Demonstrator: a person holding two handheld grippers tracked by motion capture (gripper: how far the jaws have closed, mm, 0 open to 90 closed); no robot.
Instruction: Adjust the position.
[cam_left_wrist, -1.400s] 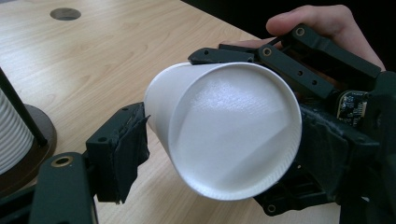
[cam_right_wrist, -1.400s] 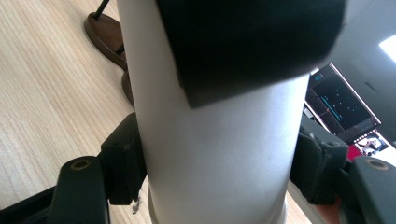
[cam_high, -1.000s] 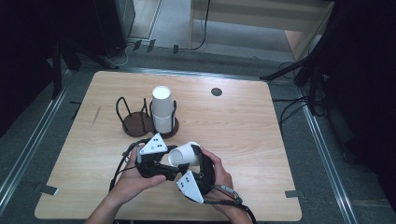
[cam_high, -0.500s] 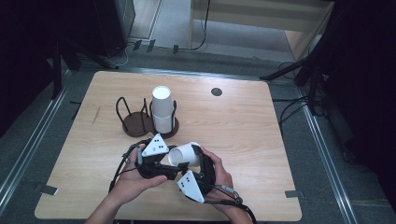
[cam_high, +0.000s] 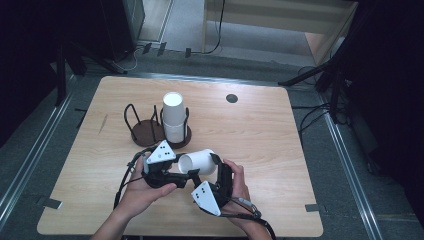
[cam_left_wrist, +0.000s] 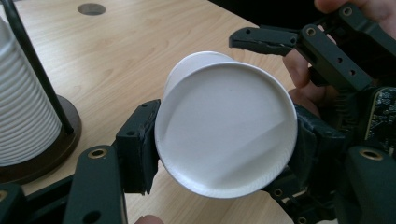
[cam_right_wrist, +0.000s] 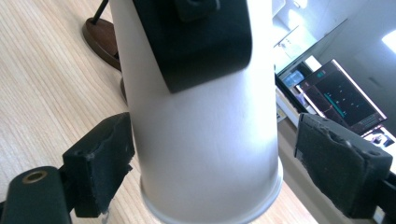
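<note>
Step in hand looks like a handover of the paper cup (cam_high: 198, 161) from right gripper (cam_high: 220, 172) to left gripper (cam_high: 181, 176), probably so it can go onto the cup stack (cam_high: 173, 116) in the holder (cam_high: 150, 131). To do it well: keep the left grip firm but not crushing, since thin paper walls dent easily; let the right jaws clear the cup wall on both sides before pulling that hand away, else the cup gets dragged or twisted.

Left gripper: jaws have just been closing & now clamp the cup near its rim end. In the left gripper view, lower centre of frame, one pad (cam_left_wrist: 137, 147) presses the cup's left wall, the other sits against its right wall; the cup's open mouth (cam_left_wrist: 226, 130) faces the camera.

Right gripper: jaws have just been opening, cup between them but not squeezed. In the right gripper view the left pad (cam_right_wrist: 100, 161) sits just beside or barely touching the cup wall (cam_right_wrist: 205, 140), lower left of frame; the right pad (cam_right_wrist: 341, 161) stands apart with a visible gap, lower right.

Cup lies on its side, held above the table (cam_high: 280, 145), centre-low in the high view, just below the holder.
</note>
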